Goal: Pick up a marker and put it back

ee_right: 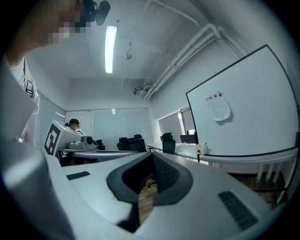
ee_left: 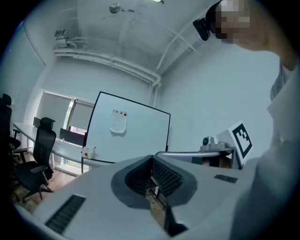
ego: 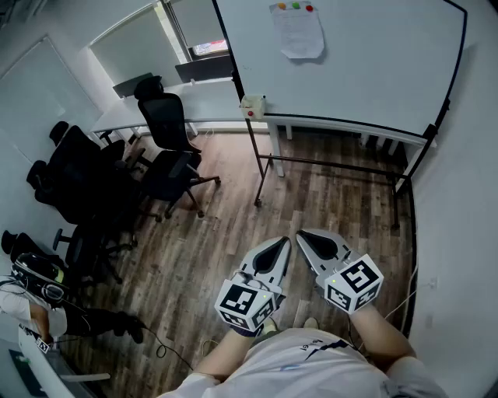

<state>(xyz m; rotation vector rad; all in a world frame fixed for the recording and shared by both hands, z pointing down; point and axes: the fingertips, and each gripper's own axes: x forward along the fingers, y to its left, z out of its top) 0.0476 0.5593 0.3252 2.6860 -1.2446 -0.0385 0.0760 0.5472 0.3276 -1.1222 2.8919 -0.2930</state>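
Marker is too small for me to make out for certain: a thin dark stick rises from a small white box [ego: 253, 106] with a red spot, and that may be it. The box sits at the left end of the ledge of the whiteboard [ego: 350, 70], well apart from me across the wooden floor [ego: 226, 225]. A sheet of paper [ego: 297, 33] hangs near the board's top under coloured magnets [ego: 296, 7]. My left gripper [ego: 283, 242] and right gripper [ego: 302, 233] are held low in front of my body, side by side, tips pointing toward the board. Both have their jaws pressed together at the tips, with nothing between them. To the left stand black office chairs [ego: 167, 124] by a long white desk [ego: 148, 109].
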